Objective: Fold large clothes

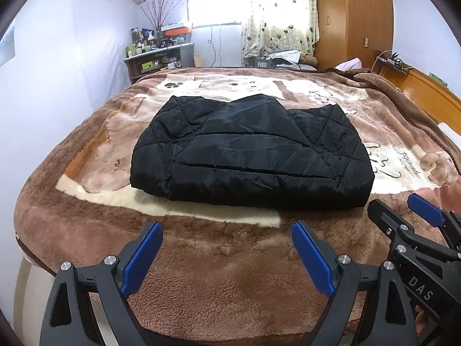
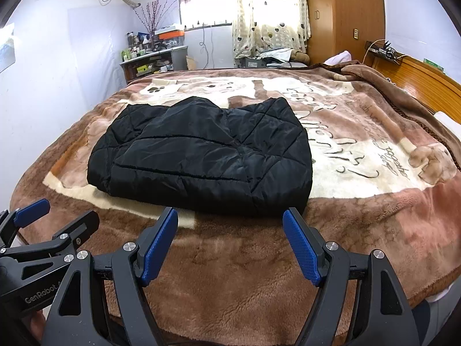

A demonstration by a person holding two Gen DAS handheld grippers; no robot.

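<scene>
A black quilted jacket (image 1: 250, 150) lies folded into a compact rectangle on the brown plush blanket (image 1: 216, 259) of the bed. It also shows in the right wrist view (image 2: 201, 152). My left gripper (image 1: 227, 230) is open and empty, held over the blanket just short of the jacket's near edge. My right gripper (image 2: 230, 219) is open and empty, close to the jacket's near right corner. Each gripper shows in the other's view, the right one (image 1: 403, 210) at the right edge and the left one (image 2: 60, 213) at the left edge.
The blanket (image 2: 360, 158) has a cream panel with puppy pictures and script. A wooden headboard (image 1: 426, 92) runs along the right. A cluttered shelf (image 1: 158, 54), a curtained window (image 1: 276, 11) and a wooden wardrobe (image 1: 354, 14) stand beyond the bed's far edge.
</scene>
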